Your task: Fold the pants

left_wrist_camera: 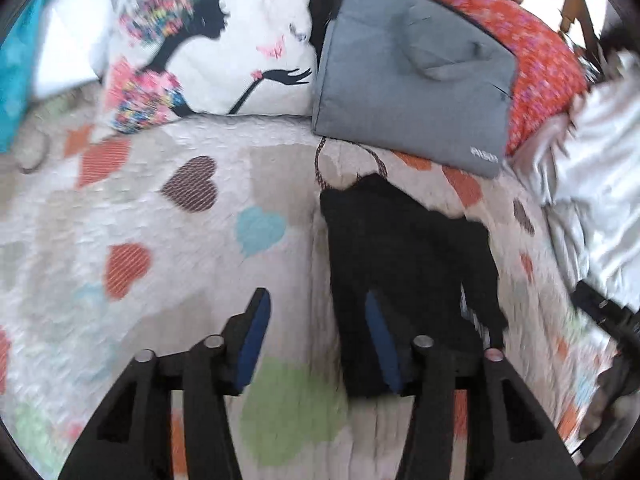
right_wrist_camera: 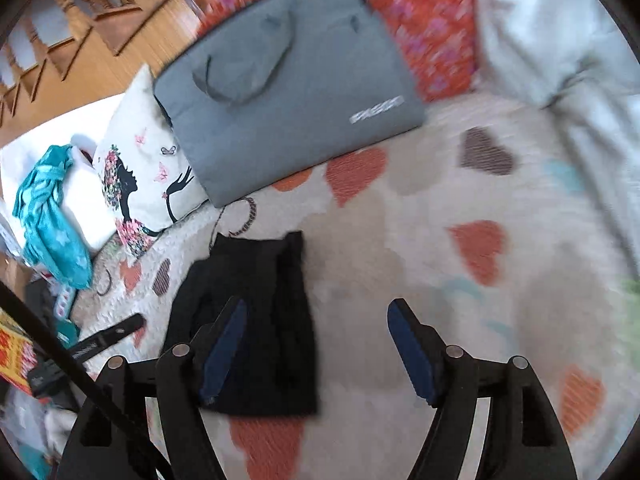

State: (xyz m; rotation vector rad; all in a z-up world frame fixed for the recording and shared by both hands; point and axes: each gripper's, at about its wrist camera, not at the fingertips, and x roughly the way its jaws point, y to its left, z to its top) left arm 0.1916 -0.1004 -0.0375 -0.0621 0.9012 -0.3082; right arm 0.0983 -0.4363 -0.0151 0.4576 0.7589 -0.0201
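The black fabric pants point(right_wrist_camera: 248, 320) lie folded into a compact rectangle on the pale quilted bedspread printed with coloured hearts point(left_wrist_camera: 160, 216), their near edge straight and their far end close to a thin beaded cord loop point(right_wrist_camera: 240, 216). To the right of the pants in the right wrist view the bedspread lies bare out to the rumpled pale grey sheet point(right_wrist_camera: 560, 52), leaving open room there. Beyond the pants a flat grey fabric laptop bag with a handle point(left_wrist_camera: 412, 80) leans on a red patterned cushion point(left_wrist_camera: 548, 60), beside a white pillow printed with a black silhouette and butterflies point(left_wrist_camera: 208, 44); a teal cloth point(right_wrist_camera: 52, 216) lies at the bed's edge. The left gripper point(left_wrist_camera: 316, 340) hangs above the bed with jaws partly apart and nothing between them; its right finger overlaps the pants in view. The right gripper point(right_wrist_camera: 316, 344) stands wide apart, empty. Both views are motion-blurred, and the lettering on the bag is unreadable.
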